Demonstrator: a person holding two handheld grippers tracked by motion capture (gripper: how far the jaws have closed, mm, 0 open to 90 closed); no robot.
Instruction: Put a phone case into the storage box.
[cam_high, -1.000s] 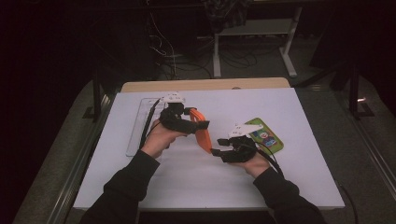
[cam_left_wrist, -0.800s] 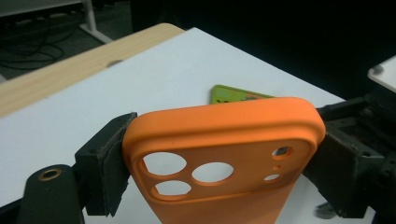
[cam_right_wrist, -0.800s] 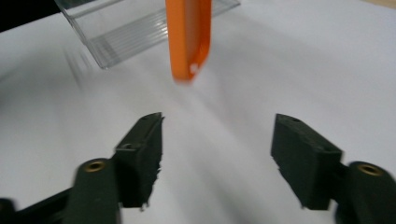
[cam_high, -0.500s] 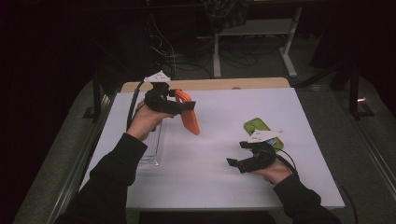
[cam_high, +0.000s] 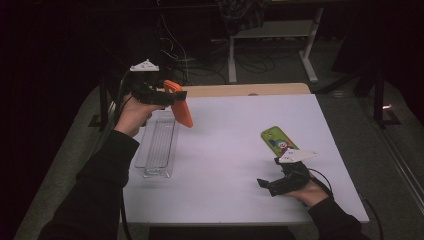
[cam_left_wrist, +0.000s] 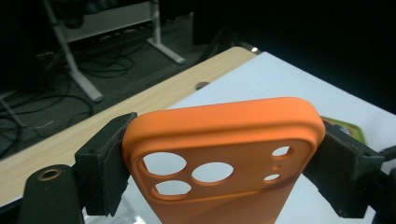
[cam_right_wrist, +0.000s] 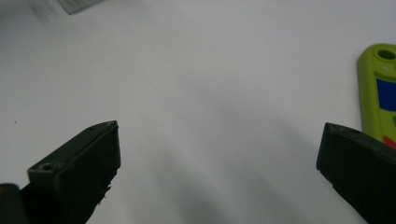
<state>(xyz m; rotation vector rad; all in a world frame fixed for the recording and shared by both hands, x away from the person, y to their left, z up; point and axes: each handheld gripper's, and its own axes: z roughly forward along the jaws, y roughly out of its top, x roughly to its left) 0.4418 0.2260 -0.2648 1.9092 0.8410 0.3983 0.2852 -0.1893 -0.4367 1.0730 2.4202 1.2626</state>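
Note:
My left gripper is shut on an orange phone case, held up in the air over the far left of the white table. In the left gripper view the pads press the case from both sides, its camera cut-outs facing me. A green phone case with a cartoon print lies flat on the table at the right. My right gripper is low over the table near its front right, just in front of the green case; its jaws have just been opening and stand wide with nothing between them.
A clear plastic tray lies on the left side of the table, below the raised orange case. A wooden strip runs along the table's far edge. Beyond it are metal stand legs and cables on a dark floor.
My left hand lifted the orange case up and away to the far left. My right gripper let go, opened wide and drew back toward the front right edge, beside the green case.

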